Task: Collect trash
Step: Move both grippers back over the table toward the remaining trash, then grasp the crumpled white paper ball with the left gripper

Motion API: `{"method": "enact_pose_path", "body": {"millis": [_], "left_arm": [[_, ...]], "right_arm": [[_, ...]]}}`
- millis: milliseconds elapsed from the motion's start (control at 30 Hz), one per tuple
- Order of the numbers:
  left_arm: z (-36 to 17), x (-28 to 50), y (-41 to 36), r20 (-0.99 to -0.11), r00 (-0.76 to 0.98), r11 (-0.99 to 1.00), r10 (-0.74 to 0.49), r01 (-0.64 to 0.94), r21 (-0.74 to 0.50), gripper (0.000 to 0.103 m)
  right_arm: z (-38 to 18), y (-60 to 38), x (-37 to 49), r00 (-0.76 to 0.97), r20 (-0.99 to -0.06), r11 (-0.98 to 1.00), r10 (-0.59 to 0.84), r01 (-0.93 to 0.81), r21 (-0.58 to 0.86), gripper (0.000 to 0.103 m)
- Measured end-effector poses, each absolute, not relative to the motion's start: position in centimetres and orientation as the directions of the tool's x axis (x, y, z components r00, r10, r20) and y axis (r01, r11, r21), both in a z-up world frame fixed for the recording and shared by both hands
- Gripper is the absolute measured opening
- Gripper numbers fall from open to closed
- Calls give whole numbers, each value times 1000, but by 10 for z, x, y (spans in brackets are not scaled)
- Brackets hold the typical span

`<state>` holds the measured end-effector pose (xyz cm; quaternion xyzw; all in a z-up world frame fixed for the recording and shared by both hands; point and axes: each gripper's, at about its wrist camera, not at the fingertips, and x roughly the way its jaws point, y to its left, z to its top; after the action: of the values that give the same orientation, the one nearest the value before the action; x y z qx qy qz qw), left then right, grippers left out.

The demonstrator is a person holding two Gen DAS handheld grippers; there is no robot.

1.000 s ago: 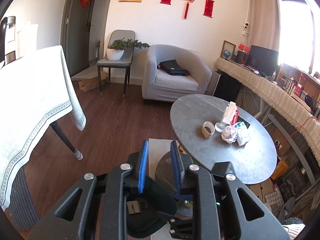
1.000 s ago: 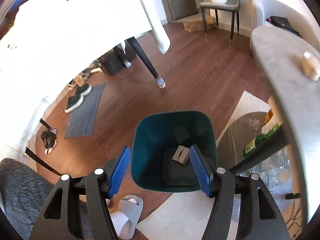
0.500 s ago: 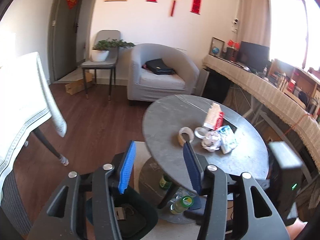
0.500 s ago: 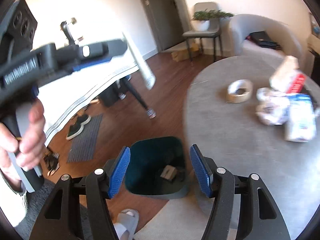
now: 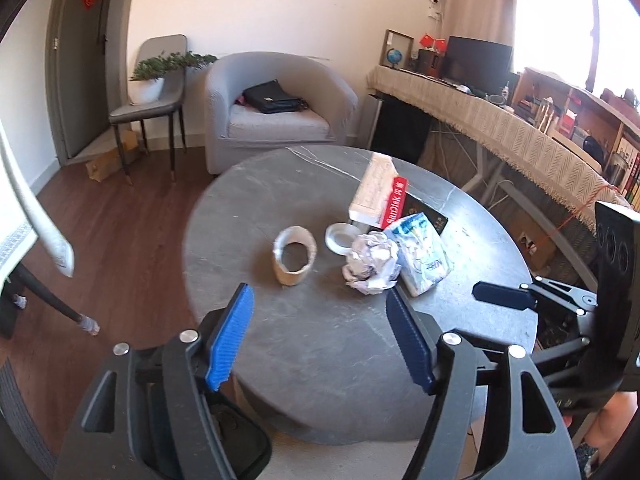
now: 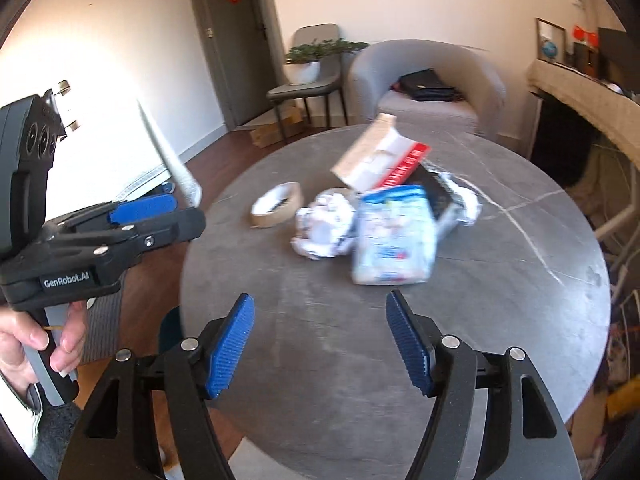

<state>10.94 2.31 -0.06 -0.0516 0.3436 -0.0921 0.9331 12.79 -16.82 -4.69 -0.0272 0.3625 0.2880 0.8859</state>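
A round grey table (image 5: 320, 356) (image 6: 500, 300) holds a crumpled paper ball (image 5: 372, 262) (image 6: 324, 226), a blue-and-white tissue pack (image 5: 422, 254) (image 6: 394, 236), a tape roll (image 5: 294, 254) (image 6: 276, 204), a small white lid (image 5: 341, 236) and a white-and-red box (image 5: 378, 194) (image 6: 380, 158) on a black item. My left gripper (image 5: 322, 338) is open and empty above the table's near part. My right gripper (image 6: 320, 346) is open and empty, a little short of the tissue pack. A dark green bin's rim (image 5: 248, 444) shows below the table edge at left.
A grey armchair (image 5: 276, 108) with a black bag and a chair (image 5: 148, 100) with a potted plant stand behind the table. A white-clothed table (image 5: 24, 216) is at left. A long covered desk (image 5: 520, 136) runs along the right. Wooden floor lies between.
Both grippers have risen from over the green bin on the floor and swung up over the round table. The left gripper's jaws have opened wider. The trash on the table is now close ahead.
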Motion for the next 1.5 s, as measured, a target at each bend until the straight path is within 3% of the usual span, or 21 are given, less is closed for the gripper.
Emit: {"method": "enact_pose_path", "body": {"millis": [100,200,567,767,833,867,900,1500], "left_arm": [[-7,119,12,-636,736,972,-232,153,-177,77],[-12,128,3,-637,729,968,-251,170,-187,79],[-34,170,-25,-663,704,967,-256,180,-182,79],[-44,189,-22,-682,680,963,-269,177,-204,70],[-47,192,-22,-688,672,962,-272,178,-206,60],[-49,193,-22,-693,667,962,-274,179,-209,48],[-49,194,-22,-697,666,964,-266,172,-204,46],[-21,154,7,-650,710,962,-269,161,-221,44]], "right_arm": [[-50,-178,140,594,-666,855,452,-502,132,72],[-52,-185,154,605,-669,864,431,-490,113,81],[-64,-199,166,597,-680,863,426,-494,107,81],[-68,-198,170,582,-690,857,431,-502,113,81],[-67,-197,172,583,-685,856,438,-502,120,83],[-66,-195,173,582,-683,856,441,-503,123,83],[-65,-193,174,583,-683,856,441,-503,123,83],[-68,-160,180,605,-717,890,347,-454,48,85]]}}
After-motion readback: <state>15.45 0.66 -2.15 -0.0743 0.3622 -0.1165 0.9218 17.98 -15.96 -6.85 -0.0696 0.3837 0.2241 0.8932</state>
